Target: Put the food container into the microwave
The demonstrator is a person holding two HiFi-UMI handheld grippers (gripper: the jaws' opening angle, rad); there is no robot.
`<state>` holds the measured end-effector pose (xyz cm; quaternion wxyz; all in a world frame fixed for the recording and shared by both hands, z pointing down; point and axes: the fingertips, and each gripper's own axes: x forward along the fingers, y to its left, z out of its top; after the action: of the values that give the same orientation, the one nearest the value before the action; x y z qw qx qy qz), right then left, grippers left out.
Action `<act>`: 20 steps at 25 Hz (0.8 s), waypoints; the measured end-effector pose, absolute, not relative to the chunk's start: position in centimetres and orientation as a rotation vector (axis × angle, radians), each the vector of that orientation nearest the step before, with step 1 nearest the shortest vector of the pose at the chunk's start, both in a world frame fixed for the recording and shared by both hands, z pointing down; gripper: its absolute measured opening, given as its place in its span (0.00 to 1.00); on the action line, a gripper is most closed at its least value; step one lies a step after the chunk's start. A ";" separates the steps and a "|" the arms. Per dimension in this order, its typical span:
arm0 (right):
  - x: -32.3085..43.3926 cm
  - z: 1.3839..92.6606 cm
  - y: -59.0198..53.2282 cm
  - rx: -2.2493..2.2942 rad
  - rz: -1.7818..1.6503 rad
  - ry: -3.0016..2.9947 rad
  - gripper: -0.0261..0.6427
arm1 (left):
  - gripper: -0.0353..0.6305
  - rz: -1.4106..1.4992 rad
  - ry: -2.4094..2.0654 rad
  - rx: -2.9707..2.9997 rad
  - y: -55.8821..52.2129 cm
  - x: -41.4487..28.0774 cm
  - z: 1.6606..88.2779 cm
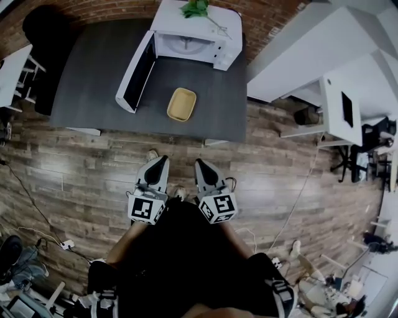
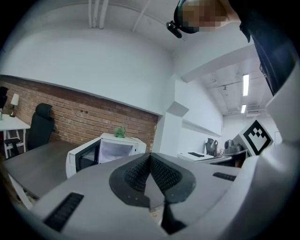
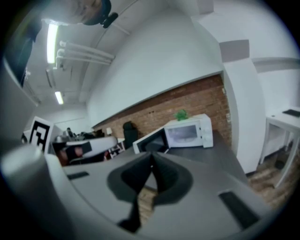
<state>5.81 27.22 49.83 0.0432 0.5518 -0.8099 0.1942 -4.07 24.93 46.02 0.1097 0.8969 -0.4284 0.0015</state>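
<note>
Grey table [image 1: 87, 81], brick wall [image 1: 93, 9], plank floor [image 1: 280, 180], black chair [image 1: 42, 32], green sprig [image 1: 194, 7].

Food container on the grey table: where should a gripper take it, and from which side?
Probably the near short wall of the food container: it is shallow, open and rimmed, so one jaw goes inside and one outside. Come from the person's side with the right gripper. The microwave lies straight beyond, its door swung open to the left.

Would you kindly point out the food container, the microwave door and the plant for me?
food container [image 1: 181, 104]: head view, the middle of its yellow floor.
microwave door [image 1: 138, 73]: head view, the dark window of the open door.
plant [image 1: 195, 8]: head view, its green leaves.
</note>
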 end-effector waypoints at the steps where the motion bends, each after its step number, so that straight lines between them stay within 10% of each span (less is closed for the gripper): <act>1: 5.6 49.9 26.1 1.684 0.594 -2.468 0.09 | 0.11 0.002 -1.251 2.628 23.8 -4.2 46.0; 20: 1.9 51.5 9.9 1.782 0.568 -2.194 0.09 | 0.11 0.044 -0.972 2.685 7.2 -8.5 46.1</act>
<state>1.87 9.88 51.48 0.1289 0.6130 -0.7546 0.1955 -8.51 7.21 46.14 0.1423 0.9306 -0.3370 0.0151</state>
